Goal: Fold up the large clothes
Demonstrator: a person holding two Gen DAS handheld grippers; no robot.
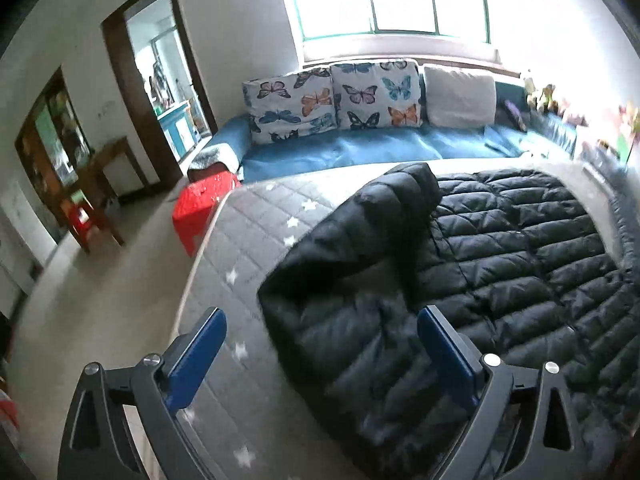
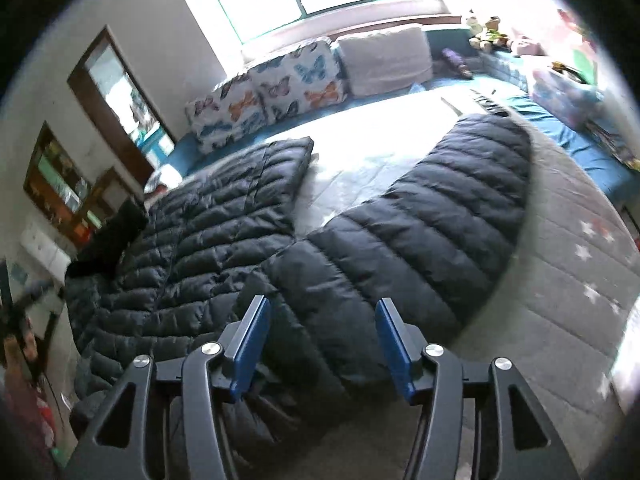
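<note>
I counted one black quilted jacket [image 1: 500, 248], spread flat on the grey star-printed mattress [image 1: 248, 232]. In the left wrist view one sleeve [image 1: 360, 216] lay folded across the body toward 11 o'clock; in the right wrist view the other sleeve [image 2: 452, 200] stretched out toward 1 o'clock. My left hand-held gripper [image 1: 322, 354] hung above the near edge of the jacket, its two blue pads spread wide with nothing pinched. My right hand-held gripper [image 2: 322, 344] stood partly spread over the shoulder area, also pinching nothing.

At 12 o'clock I saw a blue sofa [image 1: 360, 148] carrying two butterfly cushions [image 1: 336, 96] and one plain white cushion [image 1: 460, 96]. One red stool [image 1: 200, 208] stood at 10 o'clock. I could read no brand, label or writing anywhere.
</note>
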